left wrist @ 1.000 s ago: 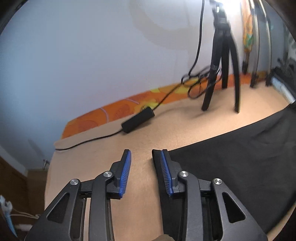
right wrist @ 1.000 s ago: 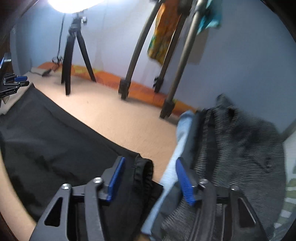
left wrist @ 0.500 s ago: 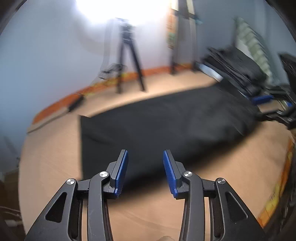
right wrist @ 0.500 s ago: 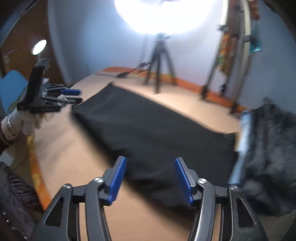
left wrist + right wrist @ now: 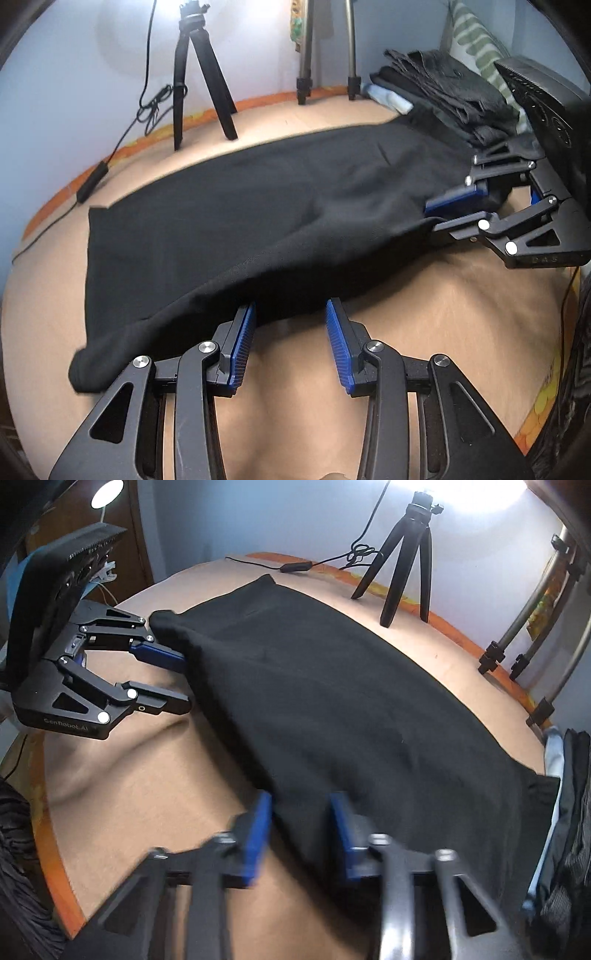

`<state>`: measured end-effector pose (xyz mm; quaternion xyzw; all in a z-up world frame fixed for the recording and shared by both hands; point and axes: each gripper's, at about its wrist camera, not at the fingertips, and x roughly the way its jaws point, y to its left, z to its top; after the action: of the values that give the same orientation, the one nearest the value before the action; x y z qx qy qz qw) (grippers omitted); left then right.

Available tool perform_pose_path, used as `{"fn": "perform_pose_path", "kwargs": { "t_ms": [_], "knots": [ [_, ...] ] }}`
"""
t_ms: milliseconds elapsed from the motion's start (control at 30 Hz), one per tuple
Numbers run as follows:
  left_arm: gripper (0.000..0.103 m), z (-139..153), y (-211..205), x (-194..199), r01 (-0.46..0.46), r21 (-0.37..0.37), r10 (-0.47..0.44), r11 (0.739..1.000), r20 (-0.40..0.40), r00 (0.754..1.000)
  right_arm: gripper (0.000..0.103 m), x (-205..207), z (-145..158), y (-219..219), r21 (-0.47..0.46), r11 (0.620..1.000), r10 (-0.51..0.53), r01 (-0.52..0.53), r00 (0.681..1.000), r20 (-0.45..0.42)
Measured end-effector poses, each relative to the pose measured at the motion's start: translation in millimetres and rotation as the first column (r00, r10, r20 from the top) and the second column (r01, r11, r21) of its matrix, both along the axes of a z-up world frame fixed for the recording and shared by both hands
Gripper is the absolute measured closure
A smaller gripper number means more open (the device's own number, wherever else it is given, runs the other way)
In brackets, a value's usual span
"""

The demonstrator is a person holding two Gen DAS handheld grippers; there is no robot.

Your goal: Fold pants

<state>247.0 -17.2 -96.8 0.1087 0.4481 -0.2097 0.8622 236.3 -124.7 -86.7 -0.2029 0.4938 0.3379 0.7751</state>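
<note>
Black pants (image 5: 258,206) lie flat and lengthwise across the tan bed cover (image 5: 424,314). My left gripper (image 5: 290,310) stands open at the pants' near edge towards the leg end, and the cloth's edge lies just between its fingertips. In the right wrist view the same left gripper (image 5: 185,682) has its upper finger against the hem and its lower one on the cover. My right gripper (image 5: 301,805), blurred, straddles the near edge of the pants (image 5: 332,686) towards the waist. Its jaws are closing with cloth between them. The left wrist view shows the right gripper (image 5: 430,218) with the raised edge between its fingers.
A pile of dark clothes (image 5: 443,81) with a pale blue piece lies past the waist end. A small black tripod (image 5: 199,74) and a silver tripod's legs (image 5: 325,55) stand at the far edge by the wall, with a cable and switch (image 5: 92,182) on the left.
Both grippers have swung from the pants' far corners to its near long edge and dropped towards it. The right jaws have narrowed around the cloth. The left jaws keep their width.
</note>
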Motion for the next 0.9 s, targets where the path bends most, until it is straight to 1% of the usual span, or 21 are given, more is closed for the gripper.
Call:
{"fn": "perform_pose_path", "kwargs": {
  "t_ms": [67, 200, 300, 333, 367, 400, 467, 533, 600, 633, 667, 700, 800, 867, 900],
  "knots": [
    [0.065, 3.8, 0.5, 7.7, -0.003, -0.005, 0.003, 1.000, 0.022, 1.000, 0.094, 12.8, 3.5, -3.0, 0.036, 0.999, -0.024, 0.024, 1.000, -0.020],
    [0.065, 1.2, -1.5, 31.5, -0.006, -0.019, 0.007, 1.000, 0.023, 1.000, 0.094, 35.3, 4.5, -0.9, 0.049, 0.997, -0.062, 0.063, 0.998, -0.017],
    [0.065, 3.0, -3.4, 36.0, 0.002, -0.079, 0.000, 0.997, 0.026, 1.000, 0.094, 50.8, -3.5, -0.4, 0.078, 0.992, -0.092, 0.098, 0.993, -0.075],
    [0.065, 3.7, -6.5, 34.6, 0.018, -0.081, -0.016, 0.997, 0.026, 1.000, 0.094, 54.7, -5.8, -2.0, 0.087, 0.990, -0.102, 0.110, 0.990, -0.094],
    [0.059, 4.2, -10.6, 32.9, 0.038, -0.071, -0.036, 0.997, 0.030, 0.999, 0.094, 59.2, -8.4, -4.2, 0.100, 0.987, -0.112, 0.123, 0.987, -0.114],
    [0.051, 3.9, -14.7, 29.6, 0.059, -0.056, -0.056, 0.997, 0.041, 0.998, 0.094, 61.8, -10.2, -5.9, 0.109, 0.985, -0.116, 0.130, 0.985, -0.128],
    [0.045, 0.7, -22.0, 26.5, 0.090, -0.028, -0.089, 0.996, 0.051, 0.995, 0.093, 66.9, -12.3, -10.1, 0.129, 0.981, -0.128, 0.148, 0.980, -0.152],
    [0.043, -6.7, -27.2, 28.8, 0.096, 0.007, -0.096, 0.995, 0.037, 0.995, 0.085, 71.9, -13.7, -13.8, 0.145, 0.974, -0.147, 0.174, 0.974, -0.175],
    [0.035, -11.3, -31.1, 30.5, 0.106, 0.019, -0.106, 0.994, 0.032, 0.994, 0.080, 73.8, -11.1, -18.0, 0.160, 0.967, -0.165, 0.196, 0.968, -0.189],
    [0.034, -12.9, -33.2, 30.9, 0.113, 0.031, -0.114, 0.993, 0.038, 0.993, 0.075, 75.3, -9.1, -18.3, 0.164, 0.966, -0.167, 0.199, 0.968, -0.188],
    [0.034, -14.5, -35.5, 32.1, 0.117, 0.047, -0.119, 0.992, 0.042, 0.992, 0.072, 73.2, -3.5, -20.9, 0.169, 0.965, -0.169, 0.199, 0.969, -0.178],
    [0.034, -14.8, -37.2, 34.1, 0.121, 0.049, -0.124, 0.991, 0.047, 0.991, 0.068, 70.7, 1.6, -22.8, 0.176, 0.965, -0.166, 0.195, 0.972, -0.165],
    [0.034, -14.2, -34.7, 41.1, 0.124, 0.020, -0.125, 0.992, 0.037, 0.992, 0.065, 53.5, 21.8, -31.8, 0.185, 0.971, -0.138, 0.155, 0.985, -0.100],
    [0.035, -13.7, -31.5, 43.9, 0.131, 0.004, -0.131, 0.991, 0.030, 0.991, 0.063, 41.2, 27.0, -34.4, 0.178, 0.977, -0.101, 0.114, 0.992, -0.080],
    [0.038, -13.3, -30.5, 45.1, 0.133, 0.000, -0.133, 0.991, 0.026, 0.991, 0.060, 34.8, 26.7, -34.2, 0.164, 0.982, -0.084, 0.095, 0.994, -0.074]
  ]
}}
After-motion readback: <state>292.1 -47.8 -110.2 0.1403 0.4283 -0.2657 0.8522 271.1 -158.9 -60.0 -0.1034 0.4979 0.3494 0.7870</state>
